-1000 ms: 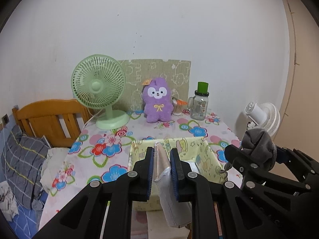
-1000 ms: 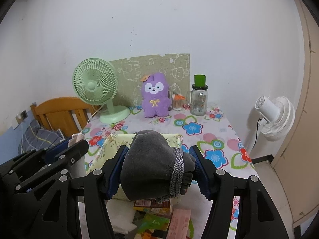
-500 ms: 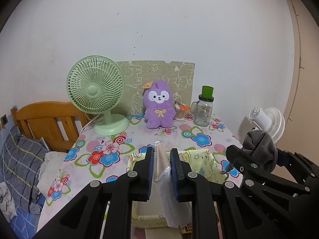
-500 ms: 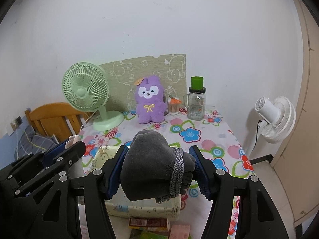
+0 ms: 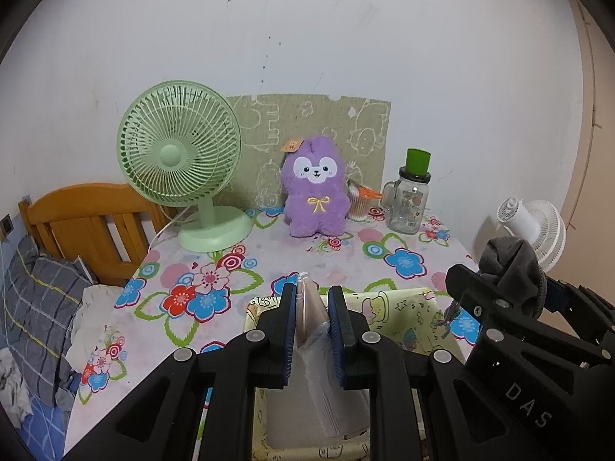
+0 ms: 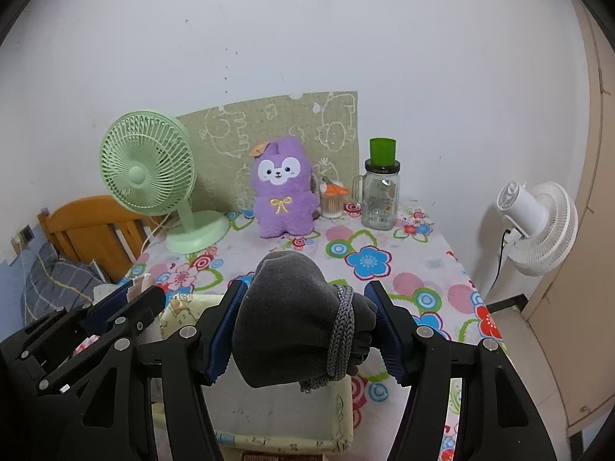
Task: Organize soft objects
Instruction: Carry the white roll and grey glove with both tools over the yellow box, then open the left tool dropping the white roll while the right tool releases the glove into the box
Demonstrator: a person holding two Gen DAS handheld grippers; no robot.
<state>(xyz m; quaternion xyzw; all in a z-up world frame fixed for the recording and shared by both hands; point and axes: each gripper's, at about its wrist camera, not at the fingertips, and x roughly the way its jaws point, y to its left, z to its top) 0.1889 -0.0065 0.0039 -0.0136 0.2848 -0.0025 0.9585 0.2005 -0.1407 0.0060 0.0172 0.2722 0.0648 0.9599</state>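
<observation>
A flowered surface stood against a white wall, a yellow fabric bin at its near edge. Directly above the bin, the left tongs pinched a flat packet hanging downward, while the right tongs clamped a bundled grey hat.

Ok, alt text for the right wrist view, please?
The right gripper clamps a bundled grey cloth above a pale yellow fabric bin on a floral tablecloth. Behind stand a purple plush, green fan and glass jar.
</observation>
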